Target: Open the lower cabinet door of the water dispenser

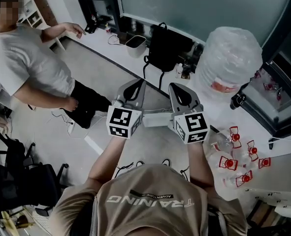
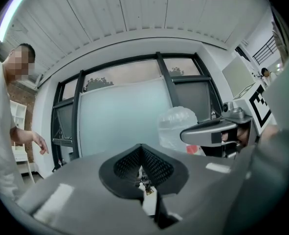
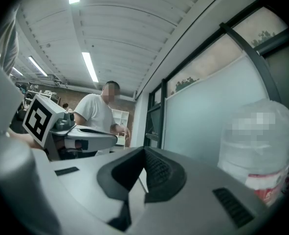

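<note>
I hold both grippers level and side by side in front of me. My left gripper [image 1: 135,86] [image 2: 142,151] is shut, its pads meeting with nothing between them. Beside it, my right gripper [image 1: 177,88] [image 3: 145,155] is also shut and empty. A large clear water bottle [image 1: 231,58] [image 2: 177,126] [image 3: 259,146] with a red-and-white label stands ahead to the right, beyond the right gripper's tip. No dispenser cabinet door shows in any view. Each gripper view catches the other gripper from the side.
A person in a grey T-shirt [image 1: 32,68] stands at the left by a white counter. A black bag [image 1: 167,45] and a white bin [image 1: 135,45] sit ahead. Several small red-capped bottles [image 1: 234,156] lie at the right. A dark glass-fronted unit [image 1: 278,97] is far right.
</note>
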Demonstrator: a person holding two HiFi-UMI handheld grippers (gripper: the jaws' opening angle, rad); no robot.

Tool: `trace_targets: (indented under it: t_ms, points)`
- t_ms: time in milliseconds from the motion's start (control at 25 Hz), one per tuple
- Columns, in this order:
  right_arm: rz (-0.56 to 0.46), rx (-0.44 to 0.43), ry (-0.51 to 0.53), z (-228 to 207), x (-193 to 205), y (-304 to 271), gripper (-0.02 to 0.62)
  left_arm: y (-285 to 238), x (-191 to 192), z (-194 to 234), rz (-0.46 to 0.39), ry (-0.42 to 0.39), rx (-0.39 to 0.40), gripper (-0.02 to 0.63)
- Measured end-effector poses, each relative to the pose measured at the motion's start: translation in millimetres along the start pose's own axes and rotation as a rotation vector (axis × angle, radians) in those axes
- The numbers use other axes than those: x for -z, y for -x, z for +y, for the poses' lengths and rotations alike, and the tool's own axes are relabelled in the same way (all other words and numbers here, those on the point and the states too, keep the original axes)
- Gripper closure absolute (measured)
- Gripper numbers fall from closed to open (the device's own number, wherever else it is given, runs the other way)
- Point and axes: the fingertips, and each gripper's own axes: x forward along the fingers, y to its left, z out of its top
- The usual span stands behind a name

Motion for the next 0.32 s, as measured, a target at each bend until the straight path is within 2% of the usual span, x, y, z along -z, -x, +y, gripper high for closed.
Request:
trace_targets:
  t_ms: [320]
  points:
    - [0.017,0.003,0.008,0.7,13.6,3.6,0.588,1.6,10.2,-5.6,0.002,0.008,0.000,0.615]
